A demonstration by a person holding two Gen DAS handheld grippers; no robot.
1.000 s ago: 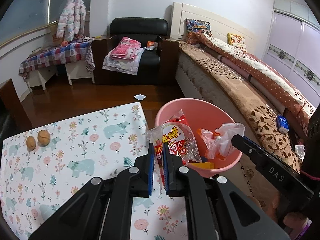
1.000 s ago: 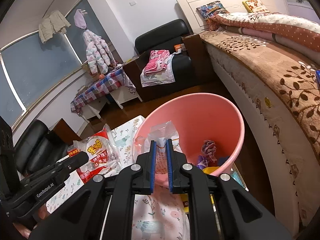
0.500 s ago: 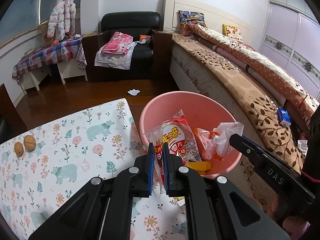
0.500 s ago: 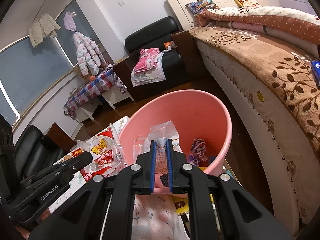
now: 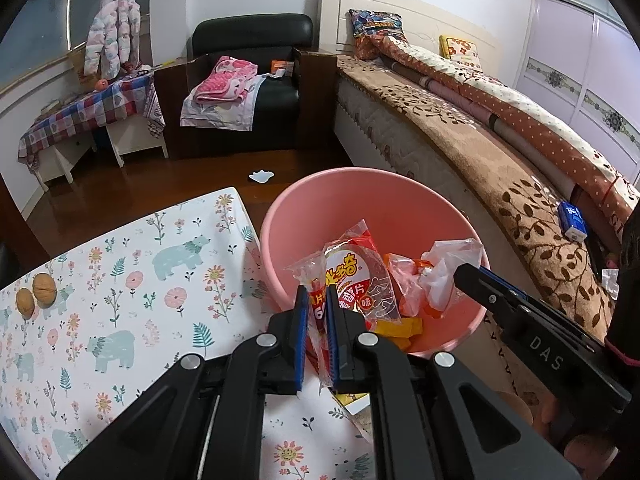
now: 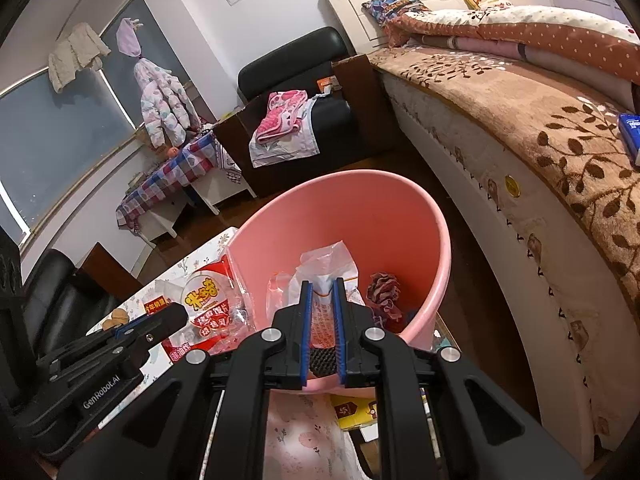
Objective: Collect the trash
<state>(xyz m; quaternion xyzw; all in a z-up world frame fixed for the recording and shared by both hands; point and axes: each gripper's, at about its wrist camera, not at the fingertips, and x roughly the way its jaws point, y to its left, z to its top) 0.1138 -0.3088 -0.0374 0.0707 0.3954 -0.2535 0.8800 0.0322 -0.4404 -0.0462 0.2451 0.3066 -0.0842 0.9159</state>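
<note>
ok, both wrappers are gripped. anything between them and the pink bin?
Nothing visible. The left gripper holds the red snack wrapper at the near rim of the pink bin. The right gripper holds the clear wrapper over the open mouth. Inside is only trash already dropped, lying low.

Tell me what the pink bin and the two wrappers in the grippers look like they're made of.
Pink bin: smooth, slightly glossy moulded plastic, judging by its even colour and soft sheen. Red and white snack wrapper in the left gripper: thin printed plastic film, clear in parts, crinkled and shiny. Clear wrapper in the right gripper: likewise thin see-through film, creased.
</note>
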